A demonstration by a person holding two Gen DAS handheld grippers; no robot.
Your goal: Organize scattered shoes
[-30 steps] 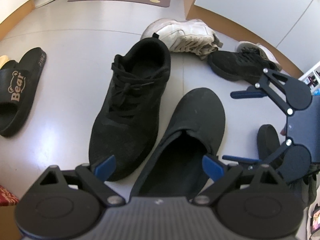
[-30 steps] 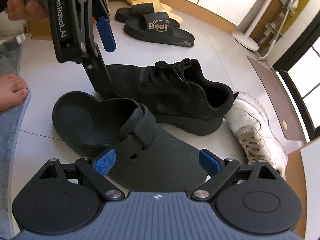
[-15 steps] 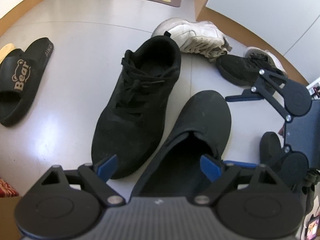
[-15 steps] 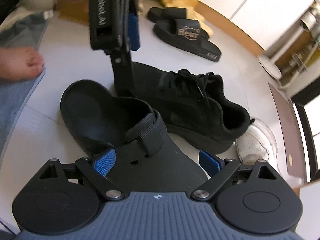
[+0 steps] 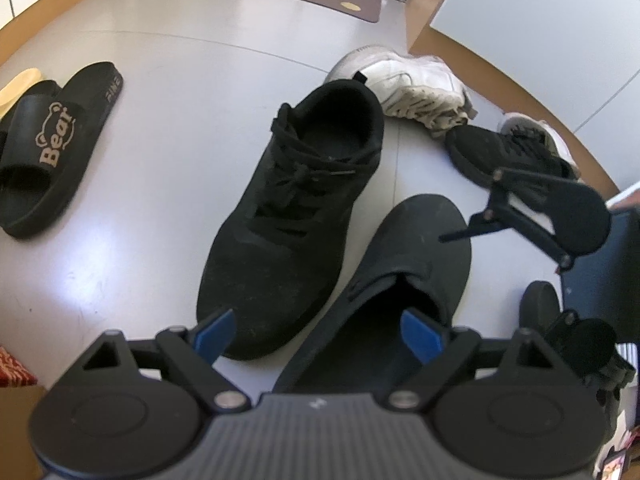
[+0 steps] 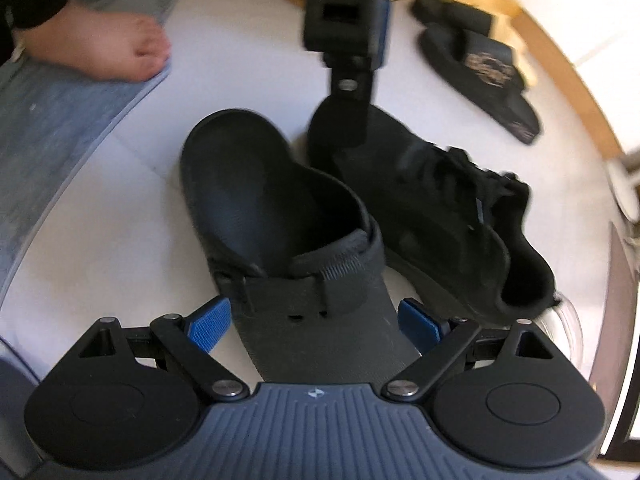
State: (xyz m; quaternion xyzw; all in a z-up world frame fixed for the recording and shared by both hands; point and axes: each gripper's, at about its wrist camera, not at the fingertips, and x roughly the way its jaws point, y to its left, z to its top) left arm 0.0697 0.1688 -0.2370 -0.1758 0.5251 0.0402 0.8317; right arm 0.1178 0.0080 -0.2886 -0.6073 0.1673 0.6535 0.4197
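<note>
On the pale floor [image 5: 140, 184], at the left, a black "Bear" slide [image 5: 44, 152] lies apart from the others. In the middle a black laced sneaker [image 5: 292, 216] stands upright, and just beside it on the right lies a black clog [image 5: 404, 280]. The left gripper [image 5: 320, 330] hangs above their near ends, its jaws wide apart and holding nothing. Behind are a white sneaker [image 5: 412, 84] and another black sneaker [image 5: 504, 152]. The right gripper [image 6: 316, 322] stands wide open across the clog's strap end [image 6: 304, 280]; whether its pads touch the clog cannot be told.
</note>
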